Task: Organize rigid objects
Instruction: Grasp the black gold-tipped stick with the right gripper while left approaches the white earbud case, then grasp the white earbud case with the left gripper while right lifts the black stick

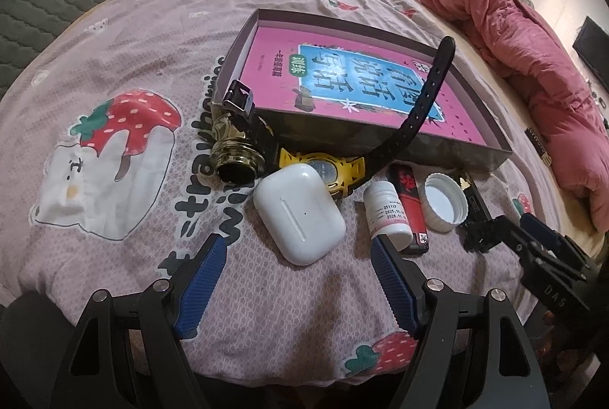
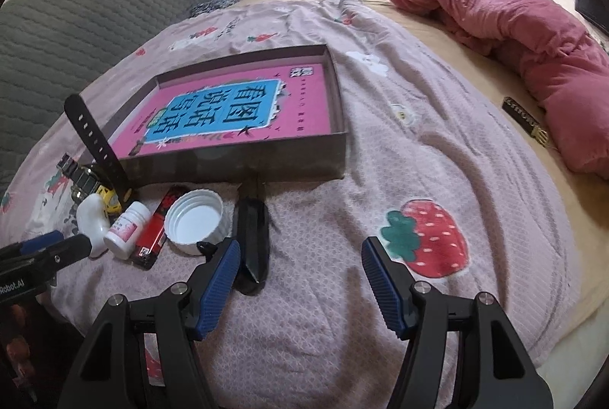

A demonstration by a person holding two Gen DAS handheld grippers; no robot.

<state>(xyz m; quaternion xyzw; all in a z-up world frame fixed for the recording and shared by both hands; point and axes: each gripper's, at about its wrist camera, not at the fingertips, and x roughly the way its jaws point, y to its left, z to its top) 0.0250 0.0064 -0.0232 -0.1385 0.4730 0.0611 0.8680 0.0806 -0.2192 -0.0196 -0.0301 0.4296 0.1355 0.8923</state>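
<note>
Everything's crammed together on the bed, so grabbing the earbud case [image 1: 299,218] could easily knock the pill bottle [image 1: 388,215] sitting at its 3 o'clock. Left gripper [image 1: 297,257] has its jaws wide, case dead ahead at 12. Right gripper [image 2: 300,264] is wide and empty too, black bar [image 2: 253,245] at its 10 o'clock.

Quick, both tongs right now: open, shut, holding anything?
Left tongs: open, holding nothing; the white earbud case lies on the bed between the tips, ungripped.
Right tongs: open, holding nothing; a black object lies beside the left finger.
</note>
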